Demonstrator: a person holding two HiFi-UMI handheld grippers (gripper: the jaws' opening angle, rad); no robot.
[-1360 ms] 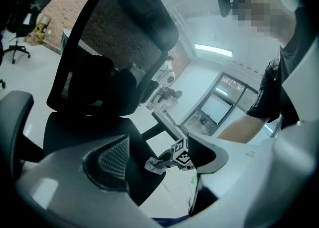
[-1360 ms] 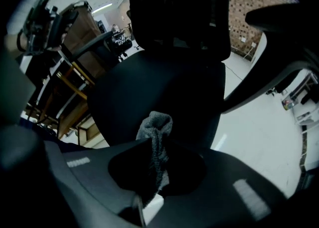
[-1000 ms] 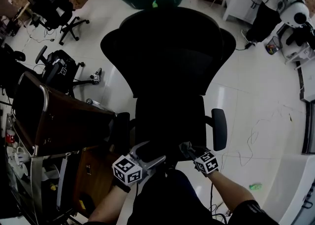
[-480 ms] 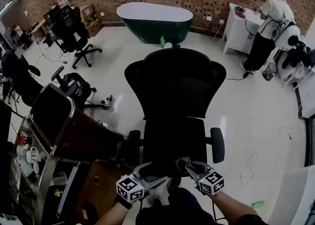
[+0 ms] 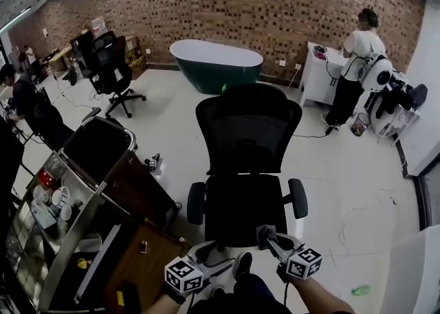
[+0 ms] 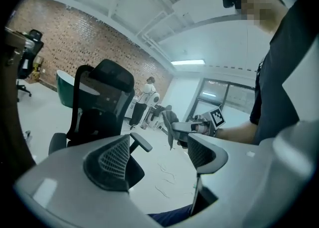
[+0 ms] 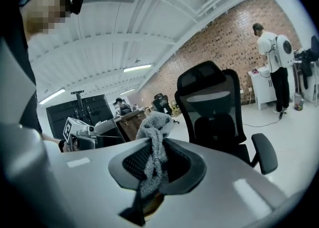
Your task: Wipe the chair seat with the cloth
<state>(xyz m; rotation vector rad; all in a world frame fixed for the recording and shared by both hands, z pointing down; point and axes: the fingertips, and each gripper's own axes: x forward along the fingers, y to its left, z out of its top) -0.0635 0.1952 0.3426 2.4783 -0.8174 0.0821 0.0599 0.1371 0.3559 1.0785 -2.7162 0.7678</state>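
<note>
1. Cloth (image 7: 154, 128), grey and fuzzy, hangs bunched from the right gripper (image 7: 158, 166), whose jaws clamp it and hide its lower end.
2. Left gripper (image 6: 158, 156) has its jaws wide apart with nothing between them.
3. Both hover at the front edge of the black chair (image 5: 245, 127) seat (image 5: 242, 208).

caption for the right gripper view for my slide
The right gripper, shut on a grey cloth, faces the black office chair in a brick-walled room.

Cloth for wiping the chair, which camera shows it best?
The right gripper view: the grey cloth sits large at its centre, pinched in the right hand-held gripper. The head view shows only a small tuft; the left gripper view shows it small and far off.
</note>
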